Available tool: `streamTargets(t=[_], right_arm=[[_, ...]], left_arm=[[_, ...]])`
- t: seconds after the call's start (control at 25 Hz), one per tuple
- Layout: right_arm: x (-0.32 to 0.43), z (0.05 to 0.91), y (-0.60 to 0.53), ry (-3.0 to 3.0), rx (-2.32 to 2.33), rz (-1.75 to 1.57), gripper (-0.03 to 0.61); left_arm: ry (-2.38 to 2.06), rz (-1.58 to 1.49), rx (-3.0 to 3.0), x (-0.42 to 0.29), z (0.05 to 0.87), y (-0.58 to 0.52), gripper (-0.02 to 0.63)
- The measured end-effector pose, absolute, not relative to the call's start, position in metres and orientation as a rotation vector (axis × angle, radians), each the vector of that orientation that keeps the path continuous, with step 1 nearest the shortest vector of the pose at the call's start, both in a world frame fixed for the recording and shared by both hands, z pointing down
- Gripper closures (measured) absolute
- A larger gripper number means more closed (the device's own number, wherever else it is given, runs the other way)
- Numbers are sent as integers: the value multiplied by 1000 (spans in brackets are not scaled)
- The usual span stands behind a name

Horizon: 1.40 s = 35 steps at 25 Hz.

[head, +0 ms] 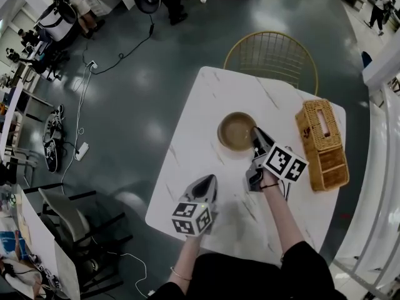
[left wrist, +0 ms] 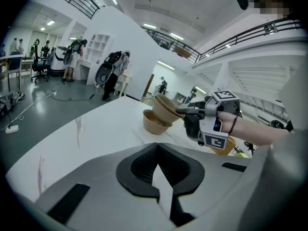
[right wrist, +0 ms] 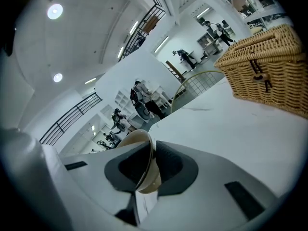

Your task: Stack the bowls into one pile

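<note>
The upper bowl (left wrist: 167,107) is hanging tilted just above the lower bowl (left wrist: 153,124), which is sitting at the far middle of the white table (head: 200,105). Whether the two are touching I cannot tell. The right gripper (left wrist: 182,110) is clamping the upper bowl's rim, with one jaw inside the wall and one outside. By my reading the nesting step is in hand: the held bowl is over its mate but not seated. The next move is calling for levelling it, centring it and lowering it before release. The left gripper (head: 210,180) is waiting at the near left, its jaws pressed together on nothing. A wicker basket (head: 322,142) is lying at the right, well apart.
</note>
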State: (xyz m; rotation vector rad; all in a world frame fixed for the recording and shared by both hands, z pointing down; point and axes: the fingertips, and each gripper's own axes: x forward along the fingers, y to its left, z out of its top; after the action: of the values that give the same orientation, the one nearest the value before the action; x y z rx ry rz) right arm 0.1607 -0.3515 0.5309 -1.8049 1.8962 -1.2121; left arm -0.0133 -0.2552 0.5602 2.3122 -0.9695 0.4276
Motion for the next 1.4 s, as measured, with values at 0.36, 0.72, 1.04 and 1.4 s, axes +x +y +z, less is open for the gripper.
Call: streamTargets(t=[0.36,0.72,1.04,1.4], right_arm=[[158,546,-363,1935,-1840,-1224,540],[156,558,-365,1964,-1872,-1234,540],[152,556,-369,1979,-1869,-1215,540],[148,558,-369,2007,-1883,-1190,465]], left_arm=[[-968,438,2298,-9,567,-259,600],[-967,443,2300,-5,569,-257,600],[-973,441,2299,-6,569,-257,600],[-978,435,2302,-7,566,-255,600]])
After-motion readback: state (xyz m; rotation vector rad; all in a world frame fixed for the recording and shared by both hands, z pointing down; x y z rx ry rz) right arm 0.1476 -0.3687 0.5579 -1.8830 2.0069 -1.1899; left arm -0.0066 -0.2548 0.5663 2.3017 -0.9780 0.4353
